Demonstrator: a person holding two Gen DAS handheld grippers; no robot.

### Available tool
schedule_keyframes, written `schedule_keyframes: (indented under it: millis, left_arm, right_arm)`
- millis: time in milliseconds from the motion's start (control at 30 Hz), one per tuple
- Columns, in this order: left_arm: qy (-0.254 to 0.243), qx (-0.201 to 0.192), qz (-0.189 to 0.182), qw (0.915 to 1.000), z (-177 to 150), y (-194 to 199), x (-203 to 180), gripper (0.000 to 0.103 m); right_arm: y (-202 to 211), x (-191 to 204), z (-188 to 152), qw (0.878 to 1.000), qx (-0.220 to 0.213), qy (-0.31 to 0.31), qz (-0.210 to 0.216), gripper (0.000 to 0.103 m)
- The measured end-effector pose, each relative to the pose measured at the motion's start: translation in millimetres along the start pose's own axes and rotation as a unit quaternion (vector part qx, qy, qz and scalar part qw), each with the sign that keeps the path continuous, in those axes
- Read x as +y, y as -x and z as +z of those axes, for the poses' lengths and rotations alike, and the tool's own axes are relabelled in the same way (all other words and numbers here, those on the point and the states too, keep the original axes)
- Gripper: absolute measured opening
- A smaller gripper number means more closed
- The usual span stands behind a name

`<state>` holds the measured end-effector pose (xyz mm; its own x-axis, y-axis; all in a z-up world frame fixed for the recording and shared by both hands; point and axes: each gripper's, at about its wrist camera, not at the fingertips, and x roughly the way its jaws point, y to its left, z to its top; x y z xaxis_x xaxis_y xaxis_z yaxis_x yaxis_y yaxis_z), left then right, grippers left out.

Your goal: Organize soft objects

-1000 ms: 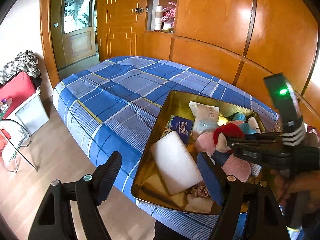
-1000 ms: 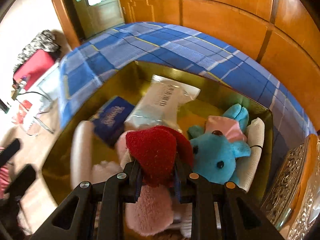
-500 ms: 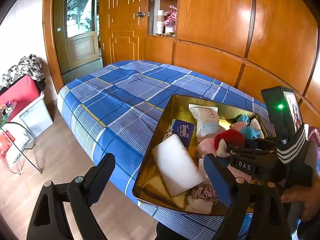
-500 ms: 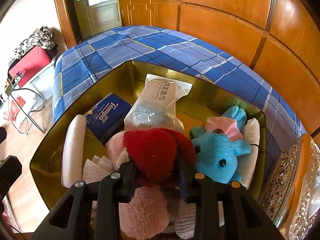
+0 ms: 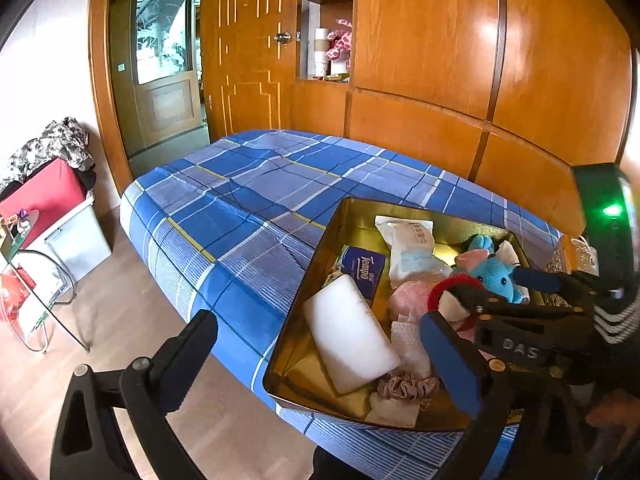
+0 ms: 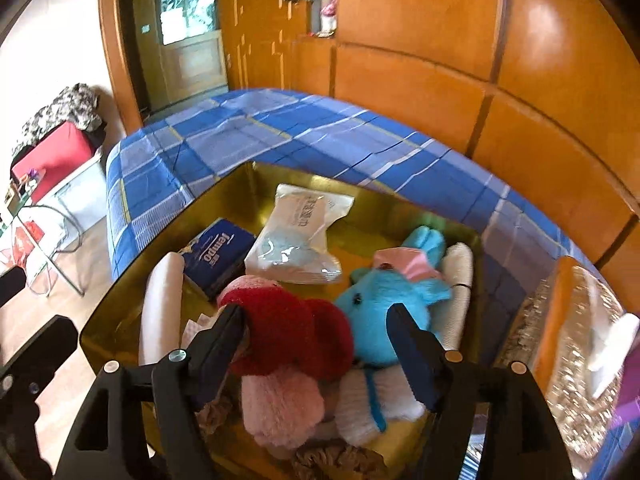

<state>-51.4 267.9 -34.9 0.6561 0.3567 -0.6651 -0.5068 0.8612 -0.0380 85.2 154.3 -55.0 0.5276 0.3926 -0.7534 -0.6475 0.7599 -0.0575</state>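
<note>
The right hand-held gripper has just been opening; its jaws stand apart around the red-and-pink plush, now lying in the gold tin at 6 o'clock beside the blue plush. It should lift straight clear without snagging the fur, while the left hand-held gripper waits wide open and empty.

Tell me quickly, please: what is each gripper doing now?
Left gripper: open, holding nothing.
Right gripper: open; jaws have just been opening, red and pink plush toy between them, released in the gold tray.
</note>
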Motion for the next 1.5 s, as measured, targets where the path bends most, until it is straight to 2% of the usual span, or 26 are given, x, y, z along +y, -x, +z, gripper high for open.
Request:
schedule_keyframes:
  millis: [300,500,1500]
  left_arm:
    - [-0.010,-0.017,-0.003,0.9998,-1,12,-13,0.103]
    - [-0.028,-0.024,-0.003,0.9993,-5,18,-26,0.102]
    - [-0.046,-0.031,-0.007,0.9985,-9,27,-39,0.103]
  right_arm:
    - [44,-19,-32,0.995,-0.050,-0.052,-0.073,0.075]
    - [57,-24,-49,0.992,-0.064,-0.065,-0.088,0.075]
    - [65,-28,-57,0.991,-0.066,-0.075,-0.086,0.075]
